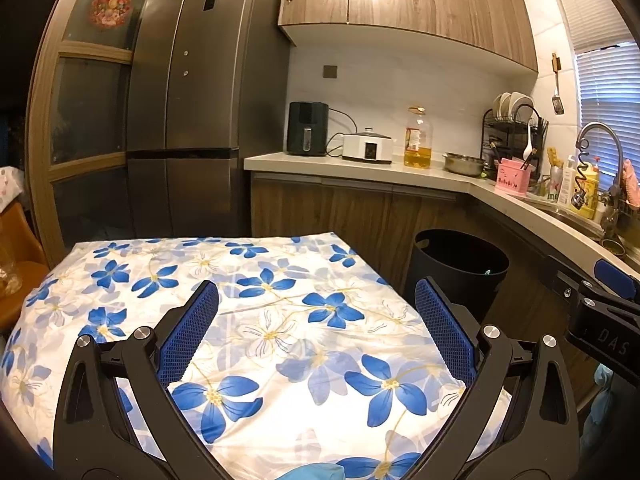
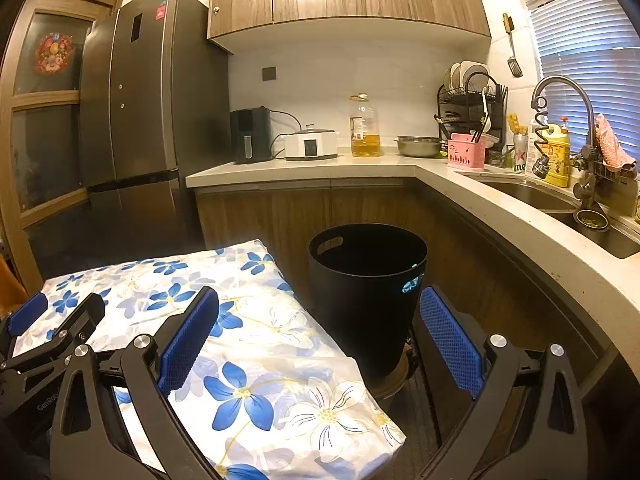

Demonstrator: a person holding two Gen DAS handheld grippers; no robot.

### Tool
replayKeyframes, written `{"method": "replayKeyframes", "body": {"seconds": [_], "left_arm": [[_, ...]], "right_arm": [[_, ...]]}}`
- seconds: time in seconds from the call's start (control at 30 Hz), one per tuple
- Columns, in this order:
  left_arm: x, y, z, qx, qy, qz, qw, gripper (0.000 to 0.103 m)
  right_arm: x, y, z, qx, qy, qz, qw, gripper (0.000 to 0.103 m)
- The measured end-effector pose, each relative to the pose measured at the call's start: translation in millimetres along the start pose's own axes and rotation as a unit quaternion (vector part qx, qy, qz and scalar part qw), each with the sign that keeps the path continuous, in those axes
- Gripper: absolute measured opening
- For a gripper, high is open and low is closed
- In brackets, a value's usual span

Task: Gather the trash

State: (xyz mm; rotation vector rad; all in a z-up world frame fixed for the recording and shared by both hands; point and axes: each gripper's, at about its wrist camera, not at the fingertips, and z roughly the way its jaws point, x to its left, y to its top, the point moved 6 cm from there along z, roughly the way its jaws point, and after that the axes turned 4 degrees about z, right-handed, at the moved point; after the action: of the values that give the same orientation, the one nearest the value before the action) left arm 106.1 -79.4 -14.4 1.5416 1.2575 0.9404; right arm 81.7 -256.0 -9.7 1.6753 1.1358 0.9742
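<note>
Both claws are hanging wide open with nothing between their blue pads: the left gripper over the flowered tablecloth, the right gripper facing the black bin. No trash is showing on the cloth, so I judge the collecting is either finishing or waiting for a new piece to be found. The bin is standing on the floor just right of the table, below the counter. A small bluish scrap is showing at its near-right rim; what it is, I cannot tell.

Both wrist views facing shared bin
</note>
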Motion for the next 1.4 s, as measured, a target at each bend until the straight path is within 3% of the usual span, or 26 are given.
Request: {"method": "replayKeyframes", "body": {"seconds": [1.4], "left_arm": [[-1.2,5.7,-8.6,-0.007,-0.002,-0.002,1.0,0.097]], "right_arm": [[0.7,8.0,-8.7,-0.012,0.002,0.002,1.0,0.097]]}}
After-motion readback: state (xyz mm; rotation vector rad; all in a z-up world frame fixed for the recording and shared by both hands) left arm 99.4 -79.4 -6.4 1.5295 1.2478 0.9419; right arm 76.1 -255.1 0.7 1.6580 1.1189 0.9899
